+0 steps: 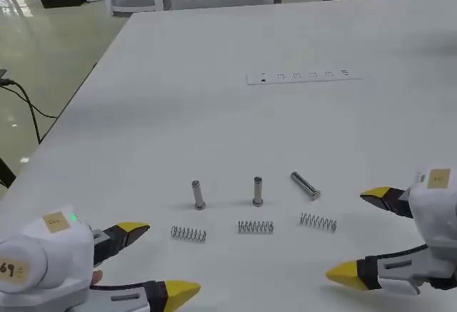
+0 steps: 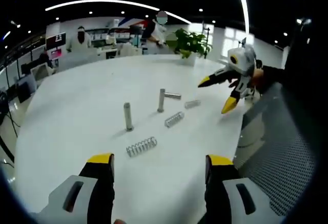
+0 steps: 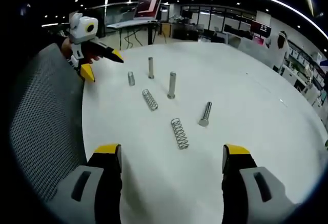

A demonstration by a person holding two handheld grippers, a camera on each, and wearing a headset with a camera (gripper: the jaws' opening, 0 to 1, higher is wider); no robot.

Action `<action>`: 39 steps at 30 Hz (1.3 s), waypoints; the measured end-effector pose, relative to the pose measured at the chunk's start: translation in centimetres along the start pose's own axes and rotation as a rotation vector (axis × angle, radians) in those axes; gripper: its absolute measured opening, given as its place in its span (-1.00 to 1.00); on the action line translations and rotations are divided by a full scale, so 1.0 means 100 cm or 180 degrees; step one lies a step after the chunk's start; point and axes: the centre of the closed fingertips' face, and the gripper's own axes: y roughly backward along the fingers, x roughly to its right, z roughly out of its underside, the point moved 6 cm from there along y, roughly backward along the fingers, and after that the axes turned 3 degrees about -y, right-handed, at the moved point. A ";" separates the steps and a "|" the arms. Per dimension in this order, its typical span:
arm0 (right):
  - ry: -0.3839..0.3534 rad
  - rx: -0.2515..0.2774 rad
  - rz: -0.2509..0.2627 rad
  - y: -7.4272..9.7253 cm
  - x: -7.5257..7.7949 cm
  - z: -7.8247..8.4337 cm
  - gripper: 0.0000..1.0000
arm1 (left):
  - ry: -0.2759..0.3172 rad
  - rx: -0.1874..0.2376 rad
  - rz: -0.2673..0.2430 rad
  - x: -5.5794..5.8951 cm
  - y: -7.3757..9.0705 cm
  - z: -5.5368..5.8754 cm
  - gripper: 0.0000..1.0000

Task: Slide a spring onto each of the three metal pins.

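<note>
The left gripper (image 1: 168, 258) sits low at the near left of the white table (image 1: 178, 112). Its jaws are wide open and hold nothing, so it looks ready to pick something up. Just past it the left spring (image 1: 188, 234) lies flat on the table. Right behind that spring the left pin (image 1: 198, 194) stands up on its end. The things look set out in pairs, each spring in front of its own pin, so they are easy to match. The middle spring (image 1: 255, 227) lies flat too, with the middle pin (image 1: 258, 191) standing behind it. Next comes the right spring (image 1: 318, 222), but the right pin (image 1: 305, 185) behind it lies on its side at a slant. I think it must be held or stood up before a spring can slide on. No pin has a spring on it yet. The right gripper (image 1: 348, 235) hovers at the near right, close to the right spring, with its jaws wide open and empty as well
</note>
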 end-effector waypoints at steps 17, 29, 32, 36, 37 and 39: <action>0.0003 0.0016 -0.0011 0.000 0.000 -0.002 0.58 | 0.0028 0.0037 -0.0026 -0.002 0.001 -0.001 0.36; -0.0057 0.0102 0.0086 0.006 0.006 -0.010 0.53 | 0.0030 0.0083 -0.0021 -0.002 0.002 -0.003 0.35; -0.0061 0.0101 0.0101 0.007 0.008 -0.011 0.52 | 0.0029 0.0089 -0.0006 -0.002 0.001 -0.003 0.35; -0.0039 0.0121 0.0154 0.010 0.012 -0.018 0.52 | 0.0034 0.0097 0.0018 -0.001 0.001 -0.003 0.35; -0.0031 0.0126 0.0159 0.010 0.012 -0.020 0.51 | 0.0033 0.0097 0.0024 -0.001 0.001 -0.003 0.35; 0.0000 0.0116 0.0176 0.011 0.014 -0.023 0.51 | 0.0028 0.0103 0.0032 0.000 0.001 -0.003 0.35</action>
